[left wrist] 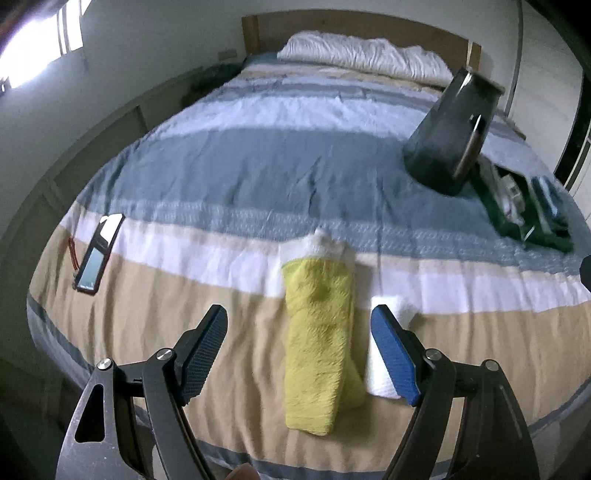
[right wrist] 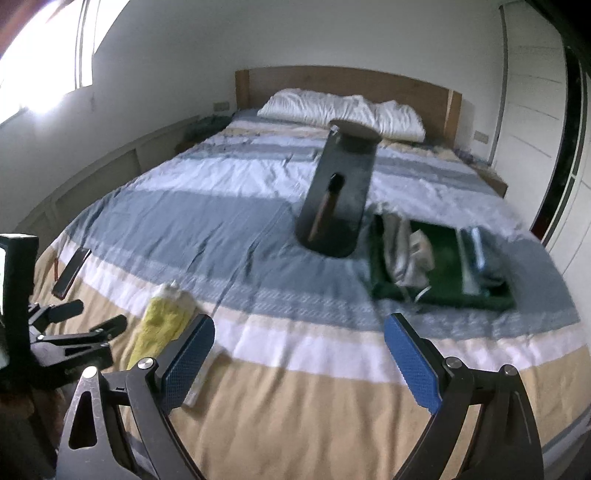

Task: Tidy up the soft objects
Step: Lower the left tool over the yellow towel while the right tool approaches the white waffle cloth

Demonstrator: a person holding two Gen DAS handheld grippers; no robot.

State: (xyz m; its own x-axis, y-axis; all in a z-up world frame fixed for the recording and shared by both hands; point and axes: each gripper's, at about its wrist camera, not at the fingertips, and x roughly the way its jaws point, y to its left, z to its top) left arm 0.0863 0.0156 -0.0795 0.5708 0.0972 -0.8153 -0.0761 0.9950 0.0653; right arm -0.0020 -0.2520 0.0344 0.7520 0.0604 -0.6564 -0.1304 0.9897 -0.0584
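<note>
Soft objects, namely a folded yellow towel [left wrist: 319,347] with a white cloth [left wrist: 321,245] at its far end and a small folded white towel [left wrist: 384,354] just beside it on the right, are laid on the tan band of a striped bedspread [left wrist: 258,155] near the foot of the bed.

At the far left of the left wrist view, a phone [left wrist: 98,254] is seen lying on the bedspread, well apart from the towels. The left gripper [left wrist: 299,347] is held above the foot of the bed with its jaws spread wide and nothing between the pads; the yellow towel is framed in the gap, and the small white towel is partly hidden behind the blue right pad. Further right, an upright dark container [left wrist: 450,136] is seen, and just beside it a green tray [left wrist: 524,214] filled with blurred items. White pillows [left wrist: 365,55] are ranged against the wooden headboard [left wrist: 369,26].

In the right wrist view, the right gripper [right wrist: 299,358] is likewise held wide and empty over the bedspread, to the right of the yellow towel.
</note>
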